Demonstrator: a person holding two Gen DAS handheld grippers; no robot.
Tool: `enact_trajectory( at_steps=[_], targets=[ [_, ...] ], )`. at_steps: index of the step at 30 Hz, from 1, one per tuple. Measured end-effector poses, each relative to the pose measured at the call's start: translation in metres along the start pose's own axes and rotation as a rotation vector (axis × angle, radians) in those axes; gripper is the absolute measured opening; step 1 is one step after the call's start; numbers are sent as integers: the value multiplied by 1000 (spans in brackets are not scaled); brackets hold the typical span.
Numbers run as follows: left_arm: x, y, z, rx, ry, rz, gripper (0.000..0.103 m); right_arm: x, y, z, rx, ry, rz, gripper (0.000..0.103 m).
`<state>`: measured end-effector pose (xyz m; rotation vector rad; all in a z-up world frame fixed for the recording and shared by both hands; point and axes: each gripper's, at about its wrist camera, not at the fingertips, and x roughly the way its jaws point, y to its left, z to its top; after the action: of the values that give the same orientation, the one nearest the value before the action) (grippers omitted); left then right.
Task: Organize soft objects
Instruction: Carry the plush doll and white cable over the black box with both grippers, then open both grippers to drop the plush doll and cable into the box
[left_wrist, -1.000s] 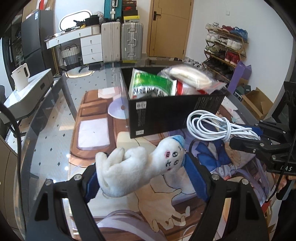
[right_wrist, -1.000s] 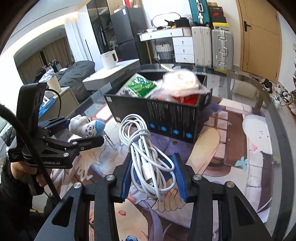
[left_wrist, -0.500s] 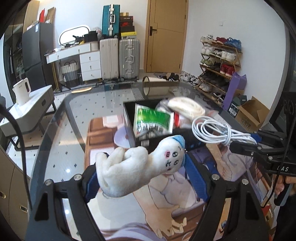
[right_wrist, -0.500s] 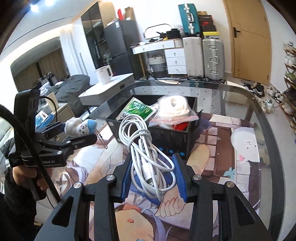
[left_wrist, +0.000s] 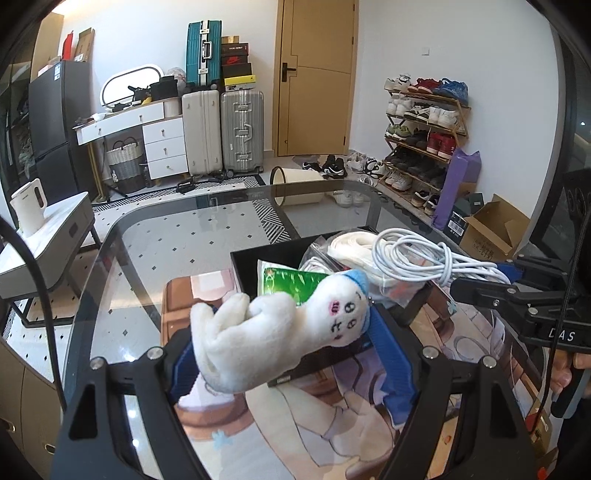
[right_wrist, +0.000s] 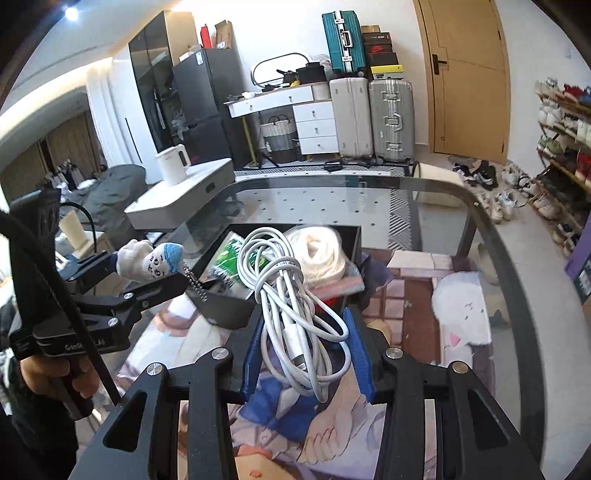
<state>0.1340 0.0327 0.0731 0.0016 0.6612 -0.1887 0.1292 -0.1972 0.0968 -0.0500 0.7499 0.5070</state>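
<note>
On the left, the left gripper (left_wrist: 291, 354) is closed on a white plush toy (left_wrist: 273, 332), which lies across the two blue pads (left_wrist: 391, 354). The toy has a small drawn face and a light blue cap. It is held in the air, on the near-left side of the black box (right_wrist: 229, 314). In the right wrist view the same left gripper (right_wrist: 122, 273) shows from the side, with the plush toy (right_wrist: 151, 260) at its tip, just beside the left wall of the black box. A short bead chain (right_wrist: 194, 282) hangs from the toy. I cannot tell if the chain touches the box.

The black box stands on a glass table (left_wrist: 122, 258), over a printed mat (right_wrist: 417, 317) with cartoon figures. Inside the box lie a green packet (left_wrist: 291, 282) on the left side and a white soft roll in a clear bag (right_wrist: 321, 253) on the right side.

More to the right, the right gripper (right_wrist: 306, 358) clamps a bundle of white cable (right_wrist: 291, 299) between its blue pads (right_wrist: 360, 354). The bundle stands up from the jaws and its upper loops are in front of the box opening, above the near wall of the box. In the left wrist view the right gripper (left_wrist: 506, 277) comes in from the right of the box, and the white cable (left_wrist: 417, 258) hangs in the air over the right part of the box, over the white roll.
</note>
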Motion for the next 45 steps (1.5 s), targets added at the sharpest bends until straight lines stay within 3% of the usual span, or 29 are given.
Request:
enact_trajectory(
  at_steps=[17, 30, 39, 43, 45],
  targets=[
    [50, -7, 18, 62, 31, -35, 82, 60, 19, 51, -164, 73, -58, 42],
    [71, -21, 13, 163, 52, -37, 82, 105, 29, 62, -328, 160, 3, 42],
    [79, -22, 14, 162, 42, -47, 82, 125, 25, 64, -413, 232, 25, 42],
    [77, -22, 14, 162, 38, -41, 84, 120, 21, 64, -398, 203, 43, 47],
    [73, -23, 13, 165, 31, -34, 87, 112, 18, 64, -376, 170, 55, 55]
  ],
)
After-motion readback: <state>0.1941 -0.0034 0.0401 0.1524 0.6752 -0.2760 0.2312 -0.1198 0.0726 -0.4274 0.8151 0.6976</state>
